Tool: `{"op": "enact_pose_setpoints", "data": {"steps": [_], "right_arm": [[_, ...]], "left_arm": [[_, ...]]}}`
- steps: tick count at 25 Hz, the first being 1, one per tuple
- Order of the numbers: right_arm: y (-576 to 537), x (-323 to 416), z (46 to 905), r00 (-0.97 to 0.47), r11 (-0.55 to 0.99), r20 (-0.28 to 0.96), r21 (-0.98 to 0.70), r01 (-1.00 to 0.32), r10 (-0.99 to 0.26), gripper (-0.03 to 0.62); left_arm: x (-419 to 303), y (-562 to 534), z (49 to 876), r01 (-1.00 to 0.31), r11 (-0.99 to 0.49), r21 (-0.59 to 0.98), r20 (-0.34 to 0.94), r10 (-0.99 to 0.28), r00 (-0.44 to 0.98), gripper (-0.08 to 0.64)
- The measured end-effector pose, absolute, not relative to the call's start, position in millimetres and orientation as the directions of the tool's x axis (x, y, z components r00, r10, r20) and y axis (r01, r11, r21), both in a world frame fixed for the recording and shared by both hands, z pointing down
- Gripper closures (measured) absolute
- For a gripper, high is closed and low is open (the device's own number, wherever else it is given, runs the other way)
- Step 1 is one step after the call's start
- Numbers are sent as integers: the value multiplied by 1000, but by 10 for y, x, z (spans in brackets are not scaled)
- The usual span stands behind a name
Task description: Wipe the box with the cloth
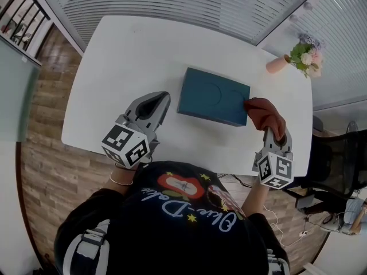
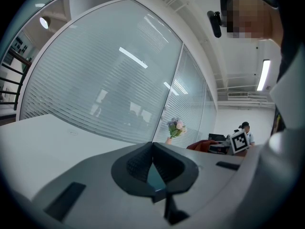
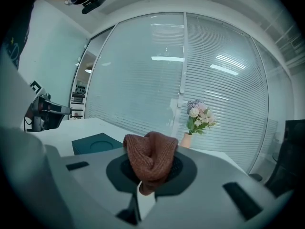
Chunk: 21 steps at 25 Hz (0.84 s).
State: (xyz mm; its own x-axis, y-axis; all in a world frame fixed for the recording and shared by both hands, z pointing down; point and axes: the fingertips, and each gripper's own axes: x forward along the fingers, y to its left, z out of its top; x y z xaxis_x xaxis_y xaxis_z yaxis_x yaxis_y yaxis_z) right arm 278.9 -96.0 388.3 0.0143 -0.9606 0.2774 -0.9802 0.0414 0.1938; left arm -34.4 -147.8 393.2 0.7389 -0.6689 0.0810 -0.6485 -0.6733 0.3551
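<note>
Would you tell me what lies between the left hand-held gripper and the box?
The head view shows only bare table between the left hand-held gripper and the box.

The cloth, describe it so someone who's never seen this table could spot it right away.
Find the white table, then the teal box lying flat near its middle. At the box's right end, a rust-brown knitted cloth is bunched in the right hand-held gripper. It is the only soft, crumpled thing there.

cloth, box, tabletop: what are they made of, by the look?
cloth: rust-brown knit fabric, maybe wool or acrylic; ribbed stitches show.
box: dark teal, matte, likely paperboard; circular outlines on its top, no gloss.
tabletop: white, smooth, likely laminate or painted board; can't tell which.
</note>
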Motion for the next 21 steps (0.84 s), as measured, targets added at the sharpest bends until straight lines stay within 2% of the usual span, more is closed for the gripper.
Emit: {"op": "enact_pose_setpoints", "data": {"steps": [21], "right_arm": [[-987,2786,3945,8,54,298,199,-978,-955,566]], "left_arm": [[-342,-1496,3957,-652,-668,359,84,-673,735,557]]}}
